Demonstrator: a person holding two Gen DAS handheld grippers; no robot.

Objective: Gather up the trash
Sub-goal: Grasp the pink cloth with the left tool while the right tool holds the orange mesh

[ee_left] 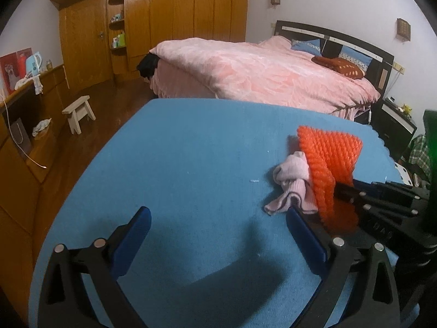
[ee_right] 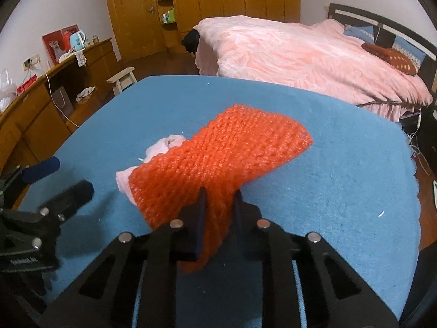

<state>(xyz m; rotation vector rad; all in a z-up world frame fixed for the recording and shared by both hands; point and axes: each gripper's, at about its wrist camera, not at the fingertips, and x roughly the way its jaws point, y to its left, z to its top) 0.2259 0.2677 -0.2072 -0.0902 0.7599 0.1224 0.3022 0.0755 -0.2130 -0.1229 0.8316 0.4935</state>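
Pinching the orange mesh (ee_right: 218, 161) near its edge, the right gripper (ee_right: 220, 199) has its grasp made; next comes lifting it off the worktop (ee_right: 341, 169), while the left gripper (ee_left: 218, 218), fingers spread and empty, could take the pink cloth (ee_left: 292, 186).

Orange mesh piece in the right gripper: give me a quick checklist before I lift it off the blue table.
1. Right gripper shut on the orange mesh piece: ok.
2. Grip placement: at the near end, most of it hanging free: not ok.
3. Pink cloth clear of the mesh: not ok, partly underneath.
4. Left gripper open, empty, near the cloth: ok.
5. Blue table bare around them: ok.
6. Trash container in view: not ok.
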